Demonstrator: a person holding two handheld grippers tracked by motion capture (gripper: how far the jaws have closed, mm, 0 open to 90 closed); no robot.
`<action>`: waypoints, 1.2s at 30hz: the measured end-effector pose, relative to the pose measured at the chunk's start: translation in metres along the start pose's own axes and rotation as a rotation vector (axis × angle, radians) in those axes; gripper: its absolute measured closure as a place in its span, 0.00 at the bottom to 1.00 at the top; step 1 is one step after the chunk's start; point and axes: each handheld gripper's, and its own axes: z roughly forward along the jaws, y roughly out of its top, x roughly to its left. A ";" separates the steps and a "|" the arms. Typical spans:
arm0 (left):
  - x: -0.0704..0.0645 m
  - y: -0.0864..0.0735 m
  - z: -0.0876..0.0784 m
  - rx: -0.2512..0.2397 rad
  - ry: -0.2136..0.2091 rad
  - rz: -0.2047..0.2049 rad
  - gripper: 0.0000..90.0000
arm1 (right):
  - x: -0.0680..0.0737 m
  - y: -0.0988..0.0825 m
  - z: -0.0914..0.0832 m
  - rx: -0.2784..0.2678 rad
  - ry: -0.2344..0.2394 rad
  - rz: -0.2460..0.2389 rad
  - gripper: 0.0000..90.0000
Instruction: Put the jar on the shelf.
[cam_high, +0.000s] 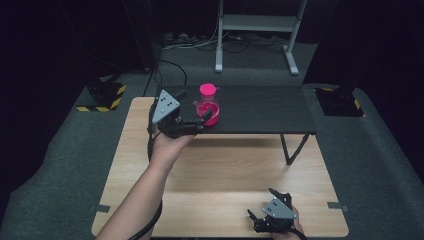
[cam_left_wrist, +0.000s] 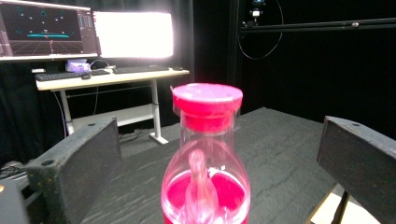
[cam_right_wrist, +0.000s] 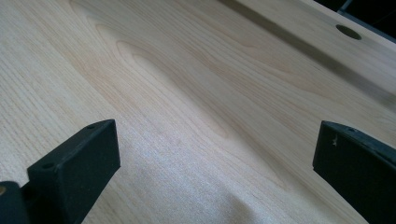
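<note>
A clear flask with a pink cap (cam_high: 208, 104) stands on the dark raised shelf (cam_high: 270, 112), with pink filling in its lower part. In the left gripper view the flask (cam_left_wrist: 205, 158) stands upright between the two black jaws, which are spread wide and do not touch it. My left gripper (cam_high: 197, 119) is open around the flask at the shelf's left front. My right gripper (cam_high: 262, 204) rests near the front right edge of the wooden table (cam_high: 225, 170). It is open, and the right gripper view has bare wood (cam_right_wrist: 196, 93) between its jaws.
The shelf stands on thin black legs (cam_high: 292, 150) above the table's far half. A metal stand (cam_high: 257, 30) and cables lie on the floor behind. In the left gripper view a desk with bright monitors (cam_left_wrist: 133, 35) is far off.
</note>
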 end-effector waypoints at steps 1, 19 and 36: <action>0.000 -0.001 -0.002 0.001 0.002 -0.003 0.00 | 0.000 0.000 0.000 0.000 0.000 0.000 0.00; 0.003 -0.030 -0.047 0.023 0.037 0.009 0.00 | 0.000 0.000 0.000 0.003 -0.002 0.009 0.00; -0.002 -0.052 -0.085 0.045 0.037 0.006 0.00 | 0.000 0.000 0.001 0.006 -0.004 0.004 0.00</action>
